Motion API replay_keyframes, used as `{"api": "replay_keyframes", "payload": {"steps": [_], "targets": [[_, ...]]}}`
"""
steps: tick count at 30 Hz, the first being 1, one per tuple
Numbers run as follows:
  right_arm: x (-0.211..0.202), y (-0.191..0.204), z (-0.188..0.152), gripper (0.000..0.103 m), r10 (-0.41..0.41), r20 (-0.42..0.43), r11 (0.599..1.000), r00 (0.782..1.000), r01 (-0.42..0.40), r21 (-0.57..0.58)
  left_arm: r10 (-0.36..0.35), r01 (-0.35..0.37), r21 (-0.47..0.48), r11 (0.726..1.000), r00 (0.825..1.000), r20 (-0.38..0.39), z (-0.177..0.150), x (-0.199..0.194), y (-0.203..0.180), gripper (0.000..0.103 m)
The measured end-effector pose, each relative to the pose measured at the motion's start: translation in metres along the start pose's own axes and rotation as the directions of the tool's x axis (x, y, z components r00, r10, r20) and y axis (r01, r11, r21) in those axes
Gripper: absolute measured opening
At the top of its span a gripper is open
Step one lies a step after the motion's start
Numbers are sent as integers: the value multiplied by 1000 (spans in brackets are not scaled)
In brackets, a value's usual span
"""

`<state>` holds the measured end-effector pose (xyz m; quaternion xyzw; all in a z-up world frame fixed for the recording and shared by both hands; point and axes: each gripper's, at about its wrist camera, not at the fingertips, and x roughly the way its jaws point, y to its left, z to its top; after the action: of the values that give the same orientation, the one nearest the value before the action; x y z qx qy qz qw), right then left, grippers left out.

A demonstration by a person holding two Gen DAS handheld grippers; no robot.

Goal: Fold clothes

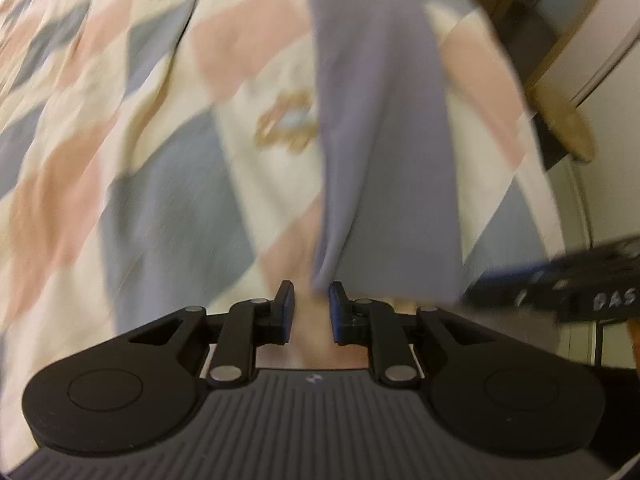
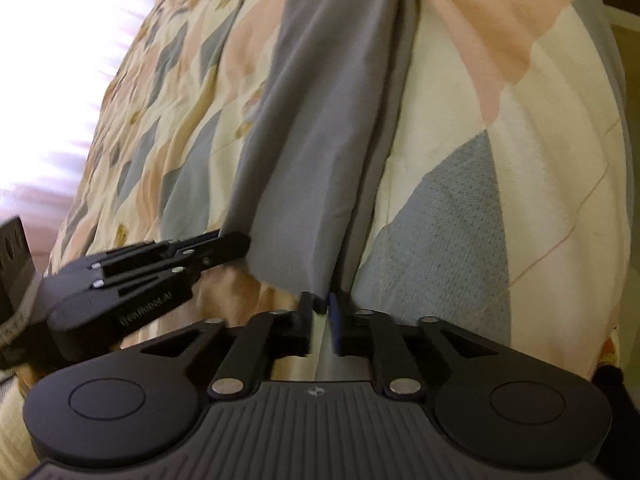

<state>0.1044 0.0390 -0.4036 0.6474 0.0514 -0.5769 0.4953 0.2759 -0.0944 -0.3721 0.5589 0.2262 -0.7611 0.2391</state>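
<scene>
A grey-blue garment [image 1: 380,140] lies as a long folded strip on the patchwork quilt [image 1: 160,200], its near end just ahead of my left gripper [image 1: 312,300]. The left jaws stand slightly apart with only pale quilt showing between them. The left wrist view is blurred. In the right wrist view the garment [image 2: 320,140] runs down to my right gripper [image 2: 320,300]. Its near corner reaches in between the fingertips, and a narrow gap shows between the pads. The left gripper [image 2: 236,246] comes in from the left, its tips at the garment's other near corner.
The quilt [image 2: 500,160] of pink, blue and cream patches covers a bed. A wooden piece of furniture [image 1: 560,120] and a white panel [image 1: 600,60] stand beyond the bed's right edge. The right gripper's body [image 1: 580,280] shows at the right. Bright light [image 2: 48,100] fills the left.
</scene>
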Motion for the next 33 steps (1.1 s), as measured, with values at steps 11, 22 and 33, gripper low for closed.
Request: {"api": "replay_keyframes", "payload": {"steps": [11, 22, 33], "targets": [[-61, 39, 15, 50, -250, 135, 866, 959, 284, -410, 44, -63, -144, 988, 990, -132, 14, -25, -37, 26], [-84, 55, -8, 50, -259, 177, 773, 950, 313, -552, 69, -83, -99, 992, 987, -144, 11, -30, -54, 26], [-85, 56, -12, 50, -239, 174, 806, 955, 295, -513, 89, -96, -65, 993, 991, -103, 18, -37, -57, 26]]}}
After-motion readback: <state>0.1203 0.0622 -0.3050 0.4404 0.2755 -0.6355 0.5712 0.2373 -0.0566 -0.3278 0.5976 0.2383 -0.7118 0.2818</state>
